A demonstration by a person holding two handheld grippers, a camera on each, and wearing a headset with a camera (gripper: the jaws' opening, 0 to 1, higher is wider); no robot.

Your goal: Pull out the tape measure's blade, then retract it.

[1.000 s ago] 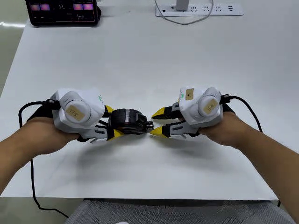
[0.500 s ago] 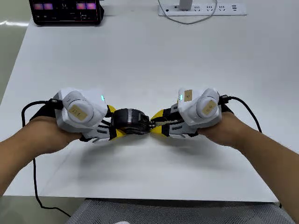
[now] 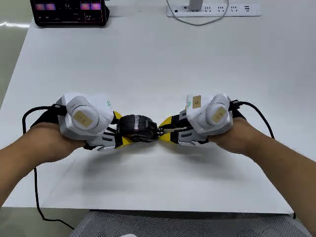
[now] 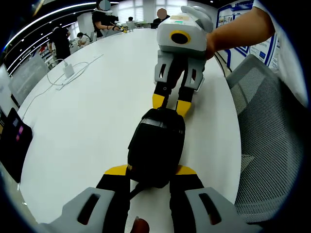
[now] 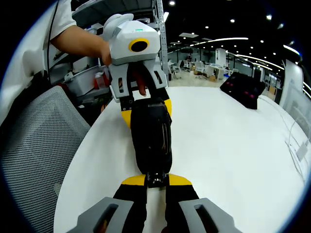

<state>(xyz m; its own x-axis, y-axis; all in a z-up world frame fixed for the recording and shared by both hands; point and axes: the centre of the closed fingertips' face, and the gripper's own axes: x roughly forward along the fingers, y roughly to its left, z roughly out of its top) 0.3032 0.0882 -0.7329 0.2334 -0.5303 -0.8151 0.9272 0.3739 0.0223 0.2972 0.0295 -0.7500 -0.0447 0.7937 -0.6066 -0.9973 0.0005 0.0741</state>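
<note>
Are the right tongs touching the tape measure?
Touching. The right gripper view shows the right tongs shut on the tape measure's end hook.

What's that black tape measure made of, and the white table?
The tape measure looks like black plastic, maybe rubbery: its case is dull with soft glints, not metal-bright. The table has a smooth white top, likely laminate or painted board; it faintly reflects the lights.

Matt black plastic on tape measure casing, faint sheen along ribbed edge. Glossy white moulded plastic on left gripper and right gripper housings; matt yellow tips, black fittings. Tan paper-like stickers on housings. Smooth white table, satin, soft light reflections. Grey woven mesh on chair, rough-looking.
</note>
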